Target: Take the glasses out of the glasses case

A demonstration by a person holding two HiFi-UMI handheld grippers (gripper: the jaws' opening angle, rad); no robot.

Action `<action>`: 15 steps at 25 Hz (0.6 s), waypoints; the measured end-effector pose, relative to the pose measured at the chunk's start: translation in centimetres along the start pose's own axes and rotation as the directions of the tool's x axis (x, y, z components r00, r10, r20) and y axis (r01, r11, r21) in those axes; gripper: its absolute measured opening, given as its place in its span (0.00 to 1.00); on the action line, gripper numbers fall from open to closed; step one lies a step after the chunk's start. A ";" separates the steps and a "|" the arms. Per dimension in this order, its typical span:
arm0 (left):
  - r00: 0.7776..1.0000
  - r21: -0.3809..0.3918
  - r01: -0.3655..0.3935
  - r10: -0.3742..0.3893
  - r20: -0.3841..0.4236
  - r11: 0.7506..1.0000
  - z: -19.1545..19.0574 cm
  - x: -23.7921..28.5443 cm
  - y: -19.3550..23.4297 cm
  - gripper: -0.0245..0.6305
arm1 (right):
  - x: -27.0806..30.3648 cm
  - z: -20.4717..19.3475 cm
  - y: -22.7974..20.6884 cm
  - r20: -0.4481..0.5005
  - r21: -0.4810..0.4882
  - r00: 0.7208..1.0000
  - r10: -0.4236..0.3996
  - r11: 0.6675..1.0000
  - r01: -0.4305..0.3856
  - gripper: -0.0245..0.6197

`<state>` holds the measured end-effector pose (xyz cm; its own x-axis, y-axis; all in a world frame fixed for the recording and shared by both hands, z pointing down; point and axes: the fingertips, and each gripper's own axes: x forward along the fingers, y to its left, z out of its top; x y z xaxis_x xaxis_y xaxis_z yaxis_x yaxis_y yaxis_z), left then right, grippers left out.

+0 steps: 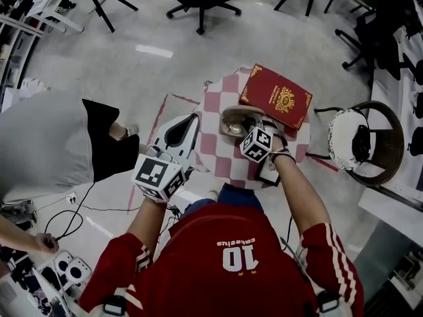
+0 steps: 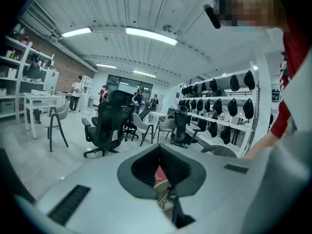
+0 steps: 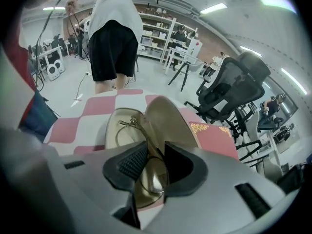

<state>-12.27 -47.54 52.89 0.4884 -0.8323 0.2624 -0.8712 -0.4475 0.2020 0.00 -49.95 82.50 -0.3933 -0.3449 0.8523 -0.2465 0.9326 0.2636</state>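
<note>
Right gripper (image 1: pixel 250 129), head view: down over the open glasses case (image 1: pixel 238 119) mid-tabletop (image 1: pixel 221 157), with the red book (image 1: pixel 275 98) at the far edge. Left gripper (image 1: pixel 193 119) hangs at the tabletop's left edge, clear of the work.

Left gripper view: jaws together, nothing between them. Looks idle, probably parked so it doesn't block access.

Right gripper view: jaws clenched on the near lens rim of the glasses (image 3: pixel 151 179). The rest of the frame lies in the case's lower shell, lid up. The rim is likely the easiest part to grab. Glasses not out yet.
</note>
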 end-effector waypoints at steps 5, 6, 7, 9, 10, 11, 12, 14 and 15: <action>1.000 -0.010 -0.017 0.017 -0.006 1.000 -0.1 -0.8 0.4 0.05 | 0.7 0.2 -0.2 -0.035 -0.052 0.999 -0.012 0.999 0.010 0.19; 1.000 -0.011 -0.019 0.019 -0.004 1.000 -0.1 -1.0 0.5 0.05 | 0.8 0.2 -0.3 -0.039 -0.058 0.999 -0.015 0.998 0.013 0.19; 1.000 -0.012 -0.020 0.020 0.000 1.000 -0.1 -1.1 0.6 0.05 | 0.9 0.3 -0.4 -0.042 -0.063 0.999 -0.021 0.998 0.018 0.19; 1.000 -0.011 -0.024 0.024 0.006 1.000 0.0 -1.5 0.8 0.05 | 1.0 0.4 -0.5 -0.047 -0.080 0.998 -0.038 0.996 0.034 0.19; 1.000 -0.009 -0.026 0.026 0.007 1.000 0.1 -1.6 0.9 0.05 | 1.1 0.5 -0.5 -0.049 -0.091 0.998 -0.046 0.995 0.041 0.19; 1.000 -0.009 -0.028 0.028 0.010 1.000 0.2 -1.8 1.0 0.05 | 1.2 0.5 -0.6 -0.051 -0.101 0.997 -0.052 0.994 0.047 0.19; 0.999 -0.008 -0.029 0.029 0.013 1.000 0.3 -1.9 1.0 0.05 | 1.2 0.5 -0.6 -0.053 -0.110 0.997 -0.058 0.993 0.052 0.19; 0.999 -0.010 -0.036 0.036 0.014 0.999 0.3 -2.2 1.1 0.05 | 1.3 0.6 -0.5 -0.058 -0.129 0.996 -0.066 0.990 0.058 0.17; 0.999 -0.010 -0.038 0.039 0.014 0.999 0.3 -2.4 1.1 0.05 | 1.2 0.6 -0.4 -0.060 -0.140 0.996 -0.069 0.988 0.060 0.16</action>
<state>-14.43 -46.18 52.21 0.4536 -0.8535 0.2563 -0.8888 -0.4121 0.2007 -0.88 -50.82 83.20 -0.3214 -0.4013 0.8577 -0.1427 0.9159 0.3751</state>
